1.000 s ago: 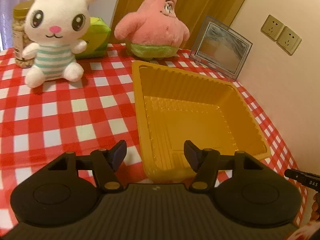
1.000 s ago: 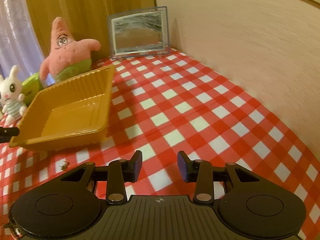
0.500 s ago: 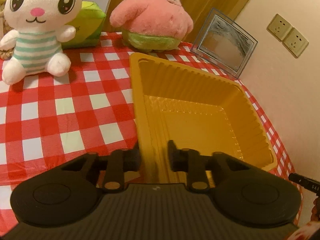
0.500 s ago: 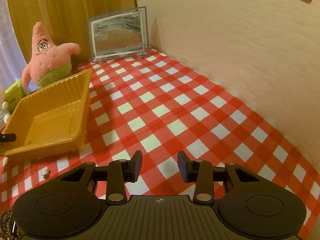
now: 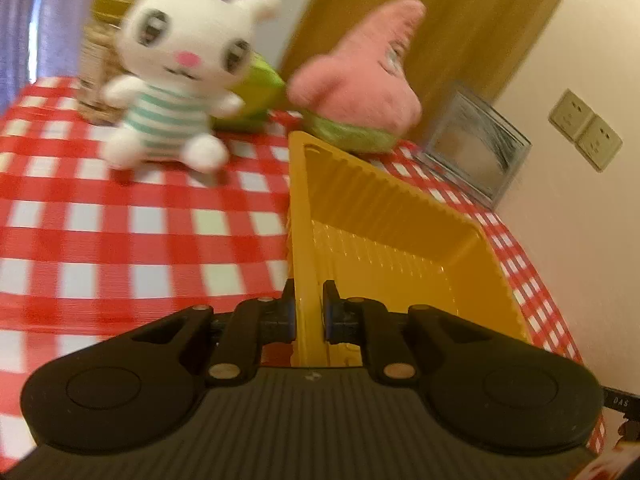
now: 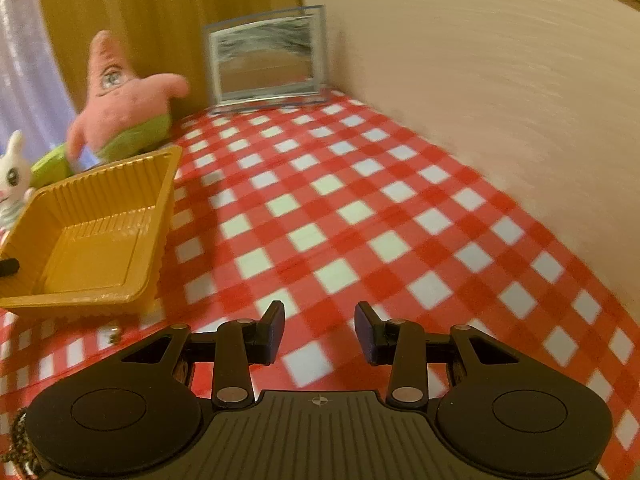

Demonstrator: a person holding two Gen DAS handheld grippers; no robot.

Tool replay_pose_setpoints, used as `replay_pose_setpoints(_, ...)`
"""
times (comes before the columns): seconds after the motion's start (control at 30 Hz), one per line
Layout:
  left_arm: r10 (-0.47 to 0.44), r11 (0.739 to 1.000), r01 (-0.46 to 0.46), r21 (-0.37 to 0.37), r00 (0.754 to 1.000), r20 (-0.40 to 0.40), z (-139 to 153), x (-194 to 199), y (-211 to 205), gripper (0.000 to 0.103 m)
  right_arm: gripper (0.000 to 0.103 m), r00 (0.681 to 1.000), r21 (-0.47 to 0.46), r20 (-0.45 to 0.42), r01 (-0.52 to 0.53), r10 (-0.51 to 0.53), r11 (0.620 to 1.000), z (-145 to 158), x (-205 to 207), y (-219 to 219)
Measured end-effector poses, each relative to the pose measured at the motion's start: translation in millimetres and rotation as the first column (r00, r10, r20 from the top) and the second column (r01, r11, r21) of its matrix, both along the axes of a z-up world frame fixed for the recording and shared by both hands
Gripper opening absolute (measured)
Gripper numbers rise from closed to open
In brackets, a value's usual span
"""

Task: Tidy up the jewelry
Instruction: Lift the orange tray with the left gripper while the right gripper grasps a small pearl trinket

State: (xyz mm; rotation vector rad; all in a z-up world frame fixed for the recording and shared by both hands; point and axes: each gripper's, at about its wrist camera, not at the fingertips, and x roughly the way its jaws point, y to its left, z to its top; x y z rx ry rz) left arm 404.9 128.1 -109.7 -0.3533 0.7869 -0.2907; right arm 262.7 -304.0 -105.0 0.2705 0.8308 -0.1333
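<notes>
A yellow plastic tray (image 5: 400,240) stands on the red checked tablecloth. My left gripper (image 5: 308,312) is shut on the tray's near left wall, and the tray is tilted up. In the right wrist view the tray (image 6: 92,236) is at the left, empty. A small metal jewelry piece (image 6: 113,335) lies on the cloth just in front of it. My right gripper (image 6: 319,330) is open and empty above the cloth. A dark beaded piece (image 6: 18,444) shows at the lower left edge.
A white bunny plush (image 5: 176,92), a pink starfish plush (image 5: 360,84), a green item (image 5: 256,96) and a jar (image 5: 98,60) stand at the back. A glass frame (image 6: 266,56) leans at the wall (image 6: 500,80) on the right.
My left gripper has closed on the tray's wall and tipped the tray up. My right gripper has swung a little; it stays open.
</notes>
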Motion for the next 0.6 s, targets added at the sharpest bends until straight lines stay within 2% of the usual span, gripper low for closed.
replay_pose_setpoints(0.17, 0.102, 0.994, -0.103, 0.023, 0.994, 0.047, 15.6, -20.5, 29.1, 0.010, 0.039, 0.997, 0.018, 0.019, -0.075, 0.075, 0.997, 1.9, 8.0, 19.5)
replay_pose_setpoints(0.33, 0.205, 0.977, -0.209, 0.037, 0.975, 0.085, 29.6, -46.6, 57.4, 0.009, 0.039, 0.986, 0.036, 0.033, -0.163, 0.162, 0.986, 0.9, 16.5, 40.6)
replay_pose_setpoints(0.47, 0.252, 0.964, -0.258, 0.060, 0.963, 0.092, 36.9, -71.4, 75.0, 0.009, 0.039, 0.970, 0.060, 0.038, -0.241, 0.239, 0.969, -1.2, 25.7, 55.8)
replay_pose_setpoints(0.6, 0.296, 0.952, -0.301, 0.063, 0.952, 0.081, 39.1, -99.3, 92.6, 0.009, 0.039, 0.941, 0.068, 0.041, -0.338, 0.336, 0.939, -2.3, 36.0, 73.2)
